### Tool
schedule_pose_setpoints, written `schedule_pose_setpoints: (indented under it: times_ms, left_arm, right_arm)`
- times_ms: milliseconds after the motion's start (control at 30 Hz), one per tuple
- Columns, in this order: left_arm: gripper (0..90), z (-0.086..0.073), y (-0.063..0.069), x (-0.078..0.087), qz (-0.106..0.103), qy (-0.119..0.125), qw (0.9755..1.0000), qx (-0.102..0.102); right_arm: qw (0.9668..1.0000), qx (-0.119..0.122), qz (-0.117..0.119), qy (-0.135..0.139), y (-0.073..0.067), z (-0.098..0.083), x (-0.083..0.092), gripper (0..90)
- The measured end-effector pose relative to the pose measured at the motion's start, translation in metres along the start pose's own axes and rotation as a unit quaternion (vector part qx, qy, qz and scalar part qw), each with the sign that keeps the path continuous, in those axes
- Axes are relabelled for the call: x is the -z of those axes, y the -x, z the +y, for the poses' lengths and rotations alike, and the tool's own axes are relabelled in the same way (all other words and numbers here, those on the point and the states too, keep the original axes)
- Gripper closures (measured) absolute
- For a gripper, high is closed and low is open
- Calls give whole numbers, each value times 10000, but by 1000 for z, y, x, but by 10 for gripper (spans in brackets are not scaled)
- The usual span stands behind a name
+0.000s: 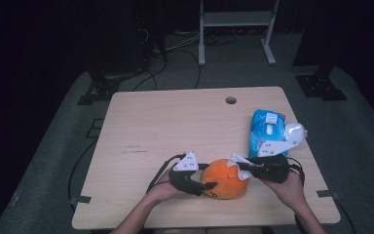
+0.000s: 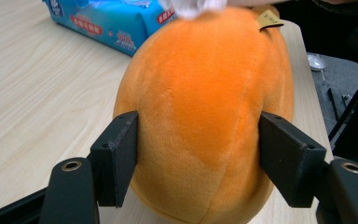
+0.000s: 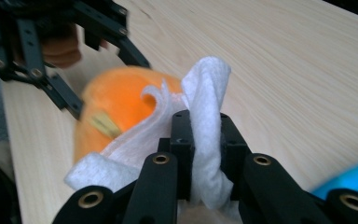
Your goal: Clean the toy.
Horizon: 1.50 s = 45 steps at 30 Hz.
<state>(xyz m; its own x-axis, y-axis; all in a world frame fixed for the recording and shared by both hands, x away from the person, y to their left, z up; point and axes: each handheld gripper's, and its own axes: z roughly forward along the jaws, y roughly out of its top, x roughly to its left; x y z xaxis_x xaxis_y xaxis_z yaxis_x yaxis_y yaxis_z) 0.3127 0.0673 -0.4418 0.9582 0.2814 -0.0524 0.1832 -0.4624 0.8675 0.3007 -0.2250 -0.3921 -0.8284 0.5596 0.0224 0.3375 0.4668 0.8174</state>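
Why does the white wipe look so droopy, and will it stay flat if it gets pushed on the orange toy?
The white wipe is probably floppy: it folds and curls where the right tool pinches it. It likely bunches up rather than staying flat, since part already drapes over the orange plush toy. It seems very light.

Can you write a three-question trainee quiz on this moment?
1. True or false: the left gripper has its fingers on either side of the orange plush toy.
2. What does the right gripper hold? A. a sponge B. a white wipe C. nothing
3. What lies on the table beyond the right gripper?

Key:
1. True; the toy sits between both fingers.
2. B; the white wipe is pinched and drapes onto the toy.
3. A blue pack of wipes.
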Motion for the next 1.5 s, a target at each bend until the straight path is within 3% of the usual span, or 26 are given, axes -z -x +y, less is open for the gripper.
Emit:
schedule_pose_setpoints:
  times_ms: [67,167,200,233,267,400,467,567,633,733,833,1000,1067,1200,1267,1333,1400,1467,1500]
  left_arm:
    - [313,-2,-2,2,-18,-12,10000,33]
    - [276,-1,-3,2,-59,-24,10000,76]
    - [244,0,-3,2,-73,-16,10000,62]
    - [158,3,-2,2,-56,11,10000,-14]
    - [154,3,-2,2,-56,11,10000,-14]
    - [206,5,4,0,-43,34,9999,-142]
    - [270,5,3,1,2,27,9999,-150]
    - [294,3,-2,1,3,62,10000,55]
    - [293,1,-3,1,-67,93,9999,110]
    - [292,0,-3,1,-76,102,9998,120]
    - [292,0,-2,0,-78,123,9999,79]
    - [276,2,0,-1,-109,78,9999,80]
    - [238,3,2,-2,-128,74,9999,73]
    - [250,5,4,-2,-91,71,9999,29]
    - [259,9,10,-5,-63,65,9998,-158]
    - [259,12,15,-8,-38,44,9995,-308]
    - [257,13,17,-7,-11,9,9993,-377]
    - [248,11,14,-5,-72,87,9995,-287]
    - [183,11,9,-4,-110,135,9998,6]
  right_arm:
    - [9999,-132,12,-32,5,-5,3,794]
    - [9999,-83,58,-10,2,-4,0,793]
    - [10000,-49,62,-17,0,-3,-2,794]
    - [10000,-5,91,5,-3,-1,-4,794]
    - [9999,11,107,37,-5,1,-4,794]
    - [9999,68,82,78,-9,4,-5,793]
    - [9995,69,235,178,-11,7,-3,794]
    - [9983,98,500,271,-15,10,-2,792]
    - [9986,204,450,196,-17,11,-3,790]
    - [9988,135,438,182,-12,8,-3,789]
    - [9995,-119,273,62,1,-1,-1,788]
    - [9993,-241,298,54,6,-5,-2,788]
    - [9991,-178,370,107,2,-1,-3,790]
    - [9990,-117,393,156,-2,2,-3,790]
    - [9981,-38,572,239,-11,8,-5,789]
    - [9980,36,584,218,-14,10,-7,789]
    - [9982,279,511,118,-22,15,-11,789]
    - [9982,227,547,118,-21,15,-10,789]
    - [9983,154,553,110,-16,12,-10,789]
